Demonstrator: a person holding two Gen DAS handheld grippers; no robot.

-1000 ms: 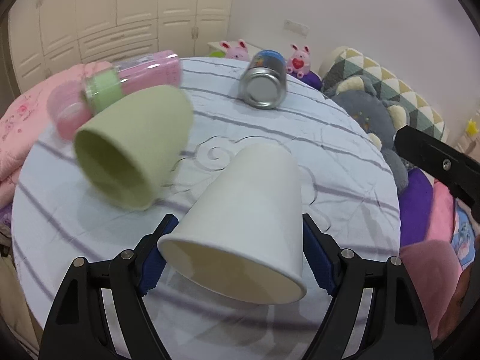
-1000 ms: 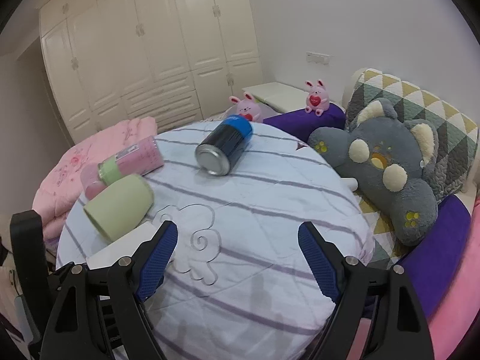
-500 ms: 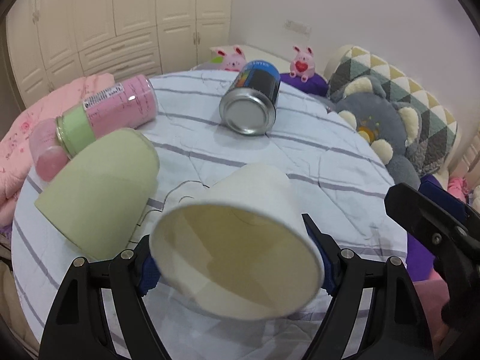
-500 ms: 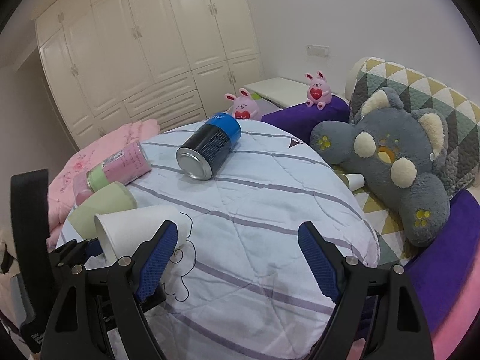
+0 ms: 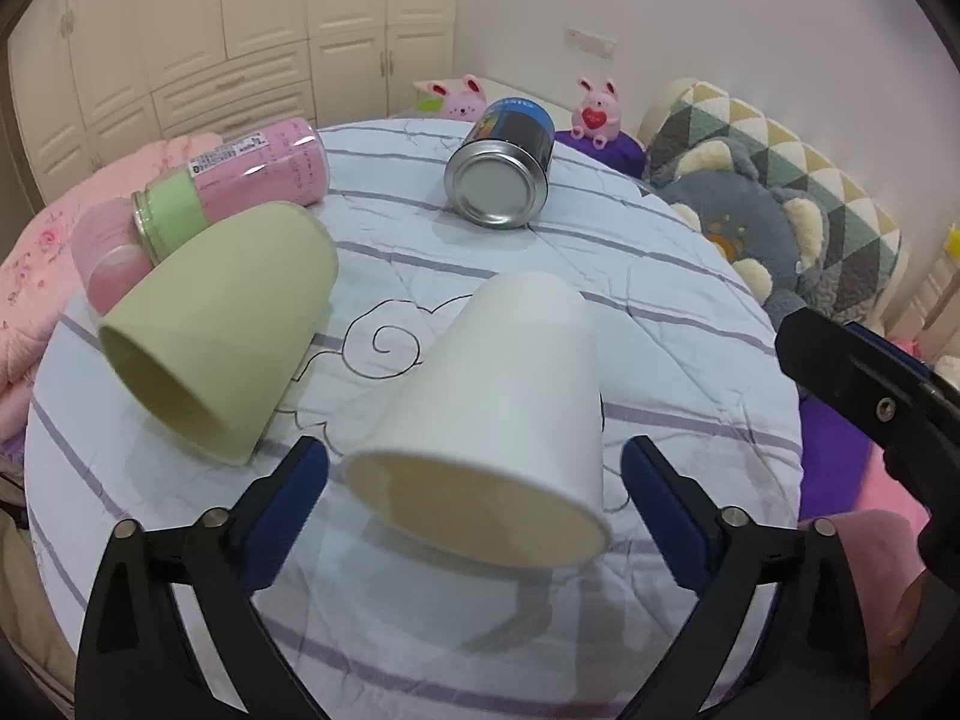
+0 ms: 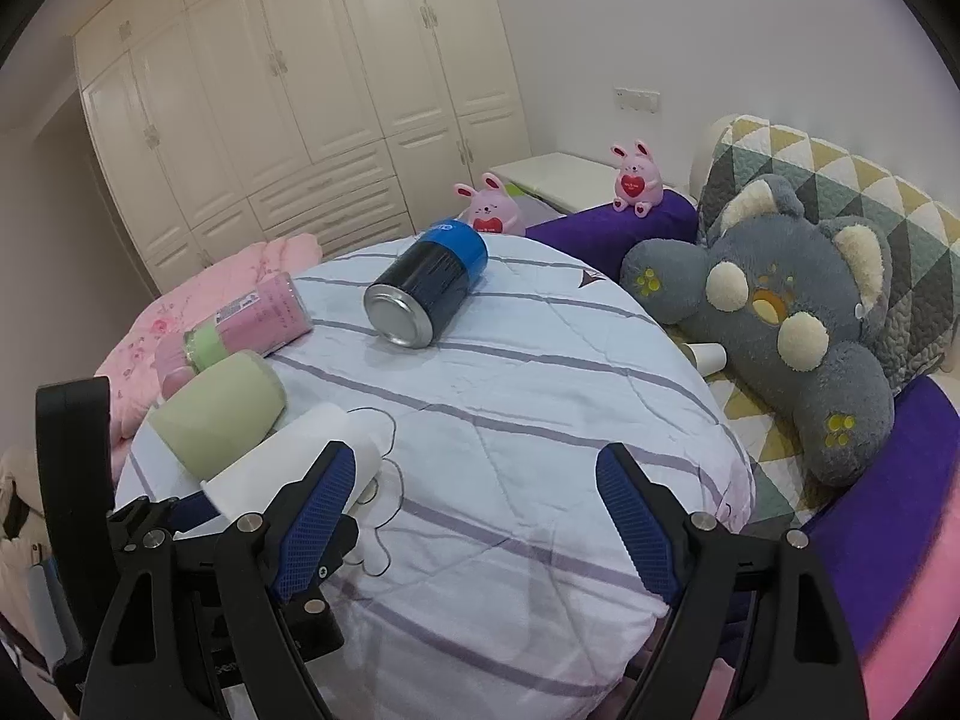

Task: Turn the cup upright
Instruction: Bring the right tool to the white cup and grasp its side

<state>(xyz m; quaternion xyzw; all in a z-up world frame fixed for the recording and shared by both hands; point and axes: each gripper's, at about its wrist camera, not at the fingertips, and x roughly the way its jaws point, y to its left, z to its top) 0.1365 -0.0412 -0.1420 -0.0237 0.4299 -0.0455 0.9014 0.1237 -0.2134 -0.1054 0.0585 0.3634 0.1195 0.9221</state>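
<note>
Two tools were spread wide, neither clamping anything. Between the pads of the left tool (image 5: 474,507) a white paper cup (image 5: 501,402) lay tilted on the striped worktop (image 5: 660,312), mouth toward the camera. The right tool (image 6: 477,516) hovered with nothing between its fingers. Beyond lay a green cup (image 5: 222,324), a pink bottle (image 5: 240,180) and a blue can (image 5: 504,171), all on their sides.

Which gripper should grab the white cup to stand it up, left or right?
Left. The left gripper is open with the white cup lying between its fingers; the right gripper is open over bare quilt beside it.
</note>
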